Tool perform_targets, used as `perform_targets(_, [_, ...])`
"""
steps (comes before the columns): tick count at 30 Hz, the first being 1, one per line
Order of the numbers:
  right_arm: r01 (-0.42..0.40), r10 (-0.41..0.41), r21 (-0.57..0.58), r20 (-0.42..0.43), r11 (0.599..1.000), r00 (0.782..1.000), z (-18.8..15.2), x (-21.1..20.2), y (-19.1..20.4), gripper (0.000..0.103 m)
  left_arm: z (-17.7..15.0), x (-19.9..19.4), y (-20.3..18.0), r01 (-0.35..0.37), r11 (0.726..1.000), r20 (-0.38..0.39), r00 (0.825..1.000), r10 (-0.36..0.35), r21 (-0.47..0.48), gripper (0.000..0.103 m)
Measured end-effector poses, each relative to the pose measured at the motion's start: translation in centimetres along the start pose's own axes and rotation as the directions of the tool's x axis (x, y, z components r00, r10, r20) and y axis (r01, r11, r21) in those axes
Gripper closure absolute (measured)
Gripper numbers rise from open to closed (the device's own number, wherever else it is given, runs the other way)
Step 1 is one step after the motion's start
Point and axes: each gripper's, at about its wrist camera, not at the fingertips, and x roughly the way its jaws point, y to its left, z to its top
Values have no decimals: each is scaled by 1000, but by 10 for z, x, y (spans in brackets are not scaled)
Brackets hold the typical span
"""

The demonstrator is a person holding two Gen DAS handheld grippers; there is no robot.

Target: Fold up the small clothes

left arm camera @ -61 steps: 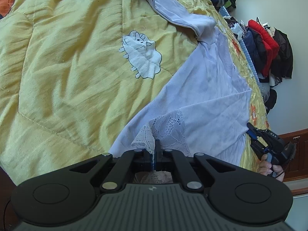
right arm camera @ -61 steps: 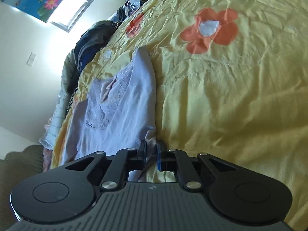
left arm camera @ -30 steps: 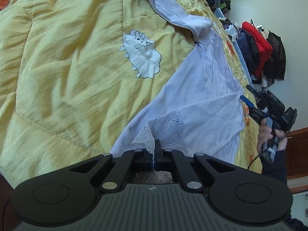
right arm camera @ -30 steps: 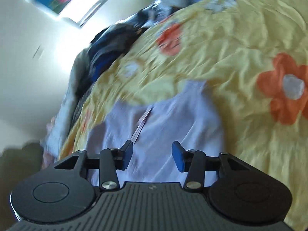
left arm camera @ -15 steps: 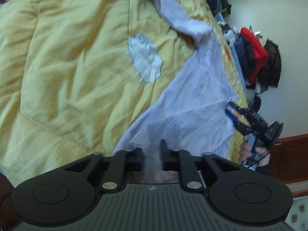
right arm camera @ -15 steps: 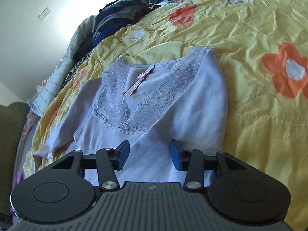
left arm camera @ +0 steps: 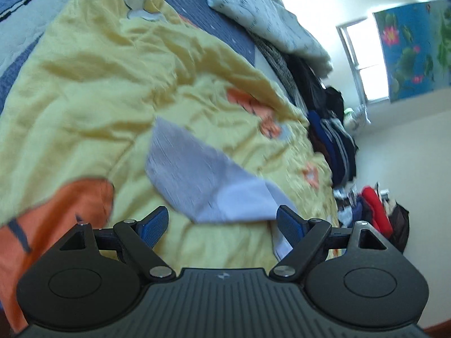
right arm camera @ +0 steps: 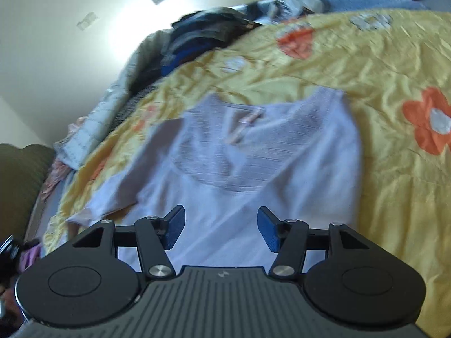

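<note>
A pale lilac long-sleeved top (right arm camera: 253, 163) lies flat on the yellow quilt (right arm camera: 380, 56), neckline and pink label away from me. My right gripper (right arm camera: 221, 226) is open and empty, just above the top's body. In the left wrist view only a sleeve (left arm camera: 203, 177) of the top shows, stretched across the quilt (left arm camera: 84, 84). My left gripper (left arm camera: 222, 225) is wide open and empty, hovering close before the sleeve's near end. Both views are blurred by motion.
Piled dark clothes (left arm camera: 332, 140) and a white blanket (left arm camera: 267, 14) line the bed's far side. More clothes (left arm camera: 377, 211) hang by the wall. A window (left arm camera: 363, 62) and blue flower poster (left arm camera: 414, 48) are behind. The quilt carries orange flower patches (right arm camera: 431, 121).
Both grippers let go of the top and opened. The left one swung away from the lace hem to face the sleeve. The right one rose and moved over the top's body.
</note>
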Motion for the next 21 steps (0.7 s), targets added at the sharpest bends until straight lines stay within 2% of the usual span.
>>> perform_targets(3, [-63,63,-26,0,998,998,-3,-8,21,39,8,8,8,-47,999,49,998,48,-24,20])
perform_targets(4, [-80,79,-34,-1,996,997,-3,-10,27,39,9,11,9,-50,998,53,997,51,-29,27])
perform_targets(5, [-93,93,-40,-3,995,996,-3,-10,33,39,9,15,9,-55,998,50,997,56,-22,42])
perform_targets(6, [-105,105,-44,-6,993,994,-3,-10,39,39,10,18,8,-71,997,45,996,72,-14,53])
perform_targets(7, [-116,116,-47,-10,992,993,-4,-10,43,38,9,20,8,-86,996,41,995,86,-11,78])
perform_targets(8, [-129,128,-49,-14,990,992,-4,-9,49,38,8,24,8,-105,995,29,994,105,-1,98])
perform_targets(10, [-148,147,-48,-21,988,989,-5,-8,55,37,5,26,6,-160,987,52,986,158,20,98])
perform_targets(13, [-176,175,-32,-33,984,984,-11,-6,63,35,2,23,-9,-223,970,141,968,209,93,100])
perform_targets(14, [-187,186,-19,-40,982,982,-13,-5,64,35,0,21,-18,-236,963,173,962,212,131,101])
perform_targets(16, [-214,214,17,-49,977,976,-17,-4,62,34,-9,16,-43,-211,953,206,964,166,219,101])
perform_targets(17, [-227,229,45,-50,973,972,-20,-3,60,33,-18,14,-62,-172,939,207,972,112,298,101])
perform_targets(18, [-236,240,74,-50,969,969,-21,-2,57,33,-32,11,-82,-133,912,199,978,58,388,101])
perform_targets(20, [-247,257,148,-46,958,965,-23,1,48,33,-71,9,-120,-27,825,125,991,-53,564,101])
perform_targets(21, [-255,267,184,-43,949,963,-24,3,43,33,-96,10,-136,58,772,43,993,-110,633,101])
